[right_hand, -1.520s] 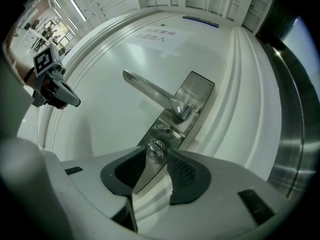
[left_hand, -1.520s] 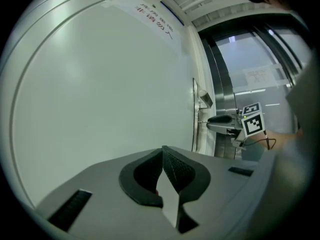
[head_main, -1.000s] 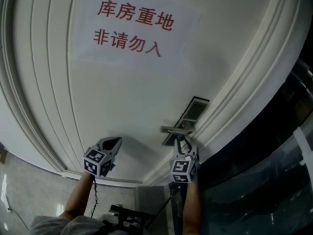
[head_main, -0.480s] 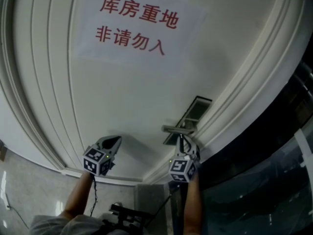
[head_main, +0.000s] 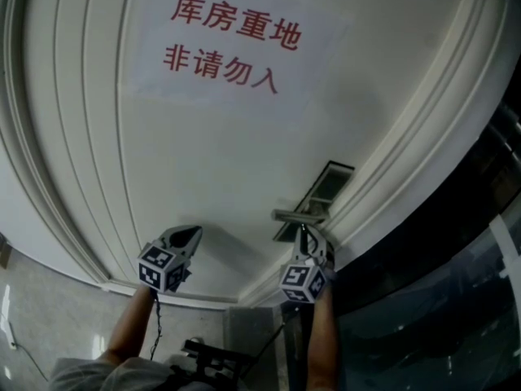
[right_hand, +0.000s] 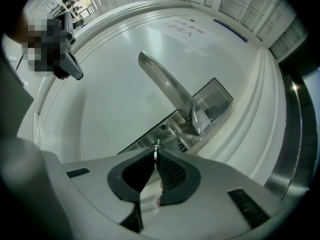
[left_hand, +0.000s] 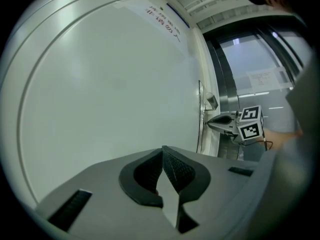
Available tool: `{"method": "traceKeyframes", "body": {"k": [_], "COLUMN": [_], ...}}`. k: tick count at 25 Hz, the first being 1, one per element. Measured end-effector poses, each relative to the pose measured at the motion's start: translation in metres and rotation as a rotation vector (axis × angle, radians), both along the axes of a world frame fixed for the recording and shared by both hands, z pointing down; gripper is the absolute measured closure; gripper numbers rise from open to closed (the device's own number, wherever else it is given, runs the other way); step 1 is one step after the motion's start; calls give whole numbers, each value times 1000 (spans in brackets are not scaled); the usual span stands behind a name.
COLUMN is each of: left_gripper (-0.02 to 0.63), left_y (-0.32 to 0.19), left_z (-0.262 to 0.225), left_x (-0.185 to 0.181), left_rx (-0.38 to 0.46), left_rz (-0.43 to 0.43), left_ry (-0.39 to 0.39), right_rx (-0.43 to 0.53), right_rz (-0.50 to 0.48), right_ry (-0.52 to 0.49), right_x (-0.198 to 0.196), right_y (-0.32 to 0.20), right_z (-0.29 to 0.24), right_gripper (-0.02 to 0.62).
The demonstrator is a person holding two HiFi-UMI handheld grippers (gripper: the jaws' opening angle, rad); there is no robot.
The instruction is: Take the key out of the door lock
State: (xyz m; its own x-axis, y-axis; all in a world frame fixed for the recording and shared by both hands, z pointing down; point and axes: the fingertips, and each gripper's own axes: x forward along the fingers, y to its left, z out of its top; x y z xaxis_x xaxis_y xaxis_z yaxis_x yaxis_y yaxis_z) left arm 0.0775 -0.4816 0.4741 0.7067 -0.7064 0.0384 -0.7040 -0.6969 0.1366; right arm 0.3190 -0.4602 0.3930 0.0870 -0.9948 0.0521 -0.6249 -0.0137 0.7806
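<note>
A white door (head_main: 203, 153) carries a silver lever handle (head_main: 295, 215) on a long metal lock plate (head_main: 324, 184). In the right gripper view the handle (right_hand: 167, 86) stands above the plate (right_hand: 212, 99), and a thin metal key (right_hand: 157, 145) sticks out of the lock just below it. My right gripper (right_hand: 156, 153) has just been closing and its pads now pinch the key's head. From the head view the right gripper (head_main: 304, 231) points at the lock under the handle. My left gripper (head_main: 192, 233) is shut and empty, held level near the bare door panel (left_hand: 100, 94), left of the handle.
A paper sign (head_main: 232, 47) with red characters hangs high on the door. Raised mouldings (head_main: 391, 161) frame the panel. A dark glass wall (head_main: 456, 267) lies to the right of the door frame. Dark equipment (head_main: 213, 357) sits on the floor near the person's forearms.
The right gripper's jaws have closed together under the handle, and its marker cube has rolled slightly. The left gripper has kept still.
</note>
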Motion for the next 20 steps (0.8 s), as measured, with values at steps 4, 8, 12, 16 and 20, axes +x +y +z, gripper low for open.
{"method": "traceKeyframes", "body": {"k": [4,8,12,16,20], "left_gripper": [600,599,600,598,598], "left_y": [0,0,1,1,4], "left_z": [0,-1,-3,-2,-1], "left_x": [-4,-6,-8,-11,-14], "left_rx": [2,3,5,5,3], "left_rz": [-2,-2,-3,-8,-12], "left_ry": [-1,4,8,8,10], "right_rx": [-15,-27,-41,-50,-63], "right_rz": [2,6,16,23,35], "right_ry": [47,94,148,198,265], "right_x": [2,2,4,3,3], "right_y": [-1,-2,-2,-3,-3], "right_z": [5,6,9,10,11], "right_gripper": [569,571,571,571,571]}}
